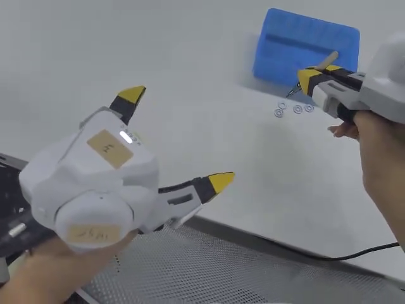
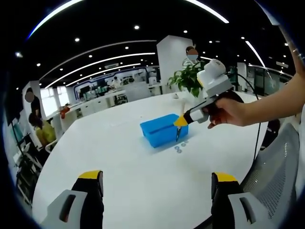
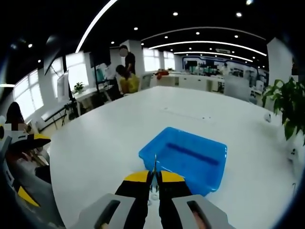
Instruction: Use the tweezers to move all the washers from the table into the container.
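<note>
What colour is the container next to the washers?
Blue. The container shows best in the right gripper view.

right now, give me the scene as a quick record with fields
table: white, flat
container: blue, open top, on the table
washers: small cluster on the table, just in front of the container
left gripper: open, held near the table edge, apart from the washers
right gripper: shut on tweezers
tweezers tip: points down close to the washers; contact cannot be told
</note>
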`<state>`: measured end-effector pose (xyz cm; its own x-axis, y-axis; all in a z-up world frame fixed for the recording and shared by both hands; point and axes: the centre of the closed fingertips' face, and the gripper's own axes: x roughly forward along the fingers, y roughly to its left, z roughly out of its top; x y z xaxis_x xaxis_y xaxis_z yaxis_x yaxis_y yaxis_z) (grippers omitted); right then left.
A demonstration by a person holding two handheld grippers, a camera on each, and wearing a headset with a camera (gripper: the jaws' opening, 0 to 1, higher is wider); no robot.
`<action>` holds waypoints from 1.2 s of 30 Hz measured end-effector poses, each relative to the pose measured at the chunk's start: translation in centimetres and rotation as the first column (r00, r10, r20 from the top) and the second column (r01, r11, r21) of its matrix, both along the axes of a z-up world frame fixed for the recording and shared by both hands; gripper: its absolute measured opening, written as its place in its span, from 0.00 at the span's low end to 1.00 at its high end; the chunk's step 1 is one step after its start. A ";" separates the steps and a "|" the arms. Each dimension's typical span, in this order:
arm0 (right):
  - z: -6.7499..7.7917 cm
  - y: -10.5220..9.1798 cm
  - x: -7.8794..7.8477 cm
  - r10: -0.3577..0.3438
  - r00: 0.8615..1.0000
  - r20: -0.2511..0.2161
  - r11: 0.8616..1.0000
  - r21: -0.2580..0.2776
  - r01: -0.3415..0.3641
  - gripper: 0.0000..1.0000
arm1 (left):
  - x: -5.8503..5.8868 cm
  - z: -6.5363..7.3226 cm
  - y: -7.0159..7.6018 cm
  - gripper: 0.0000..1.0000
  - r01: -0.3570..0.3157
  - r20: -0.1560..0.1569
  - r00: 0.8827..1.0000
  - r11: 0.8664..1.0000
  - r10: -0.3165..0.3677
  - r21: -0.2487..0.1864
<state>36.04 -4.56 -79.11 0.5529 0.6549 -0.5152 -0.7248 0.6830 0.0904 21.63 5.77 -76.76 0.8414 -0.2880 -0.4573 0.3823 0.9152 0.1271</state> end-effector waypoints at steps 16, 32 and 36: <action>-1.2 0.0 -0.4 -0.024 0.998 -0.053 0.999 0.023 0.025 0.03 | -0.1 -0.2 0.2 0.96 -0.008 -0.012 1.000 1.000 0.008 0.017; -3.0 -0.2 -1.0 -0.033 0.998 -0.054 0.999 -0.027 0.032 0.03 | -0.1 -0.4 0.2 0.96 -0.008 -0.016 1.000 1.000 0.009 0.018; -3.0 0.0 -1.1 -0.031 0.999 -0.043 0.999 -0.026 0.030 0.03 | -0.1 -0.4 0.3 0.96 -0.009 -0.017 1.000 1.000 0.009 0.016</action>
<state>34.89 -4.55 -82.14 0.5489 0.6246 -0.5555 -0.6996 0.7070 0.1035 21.56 6.03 -77.16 0.8361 -0.2725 -0.4760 0.3760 0.9166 0.1357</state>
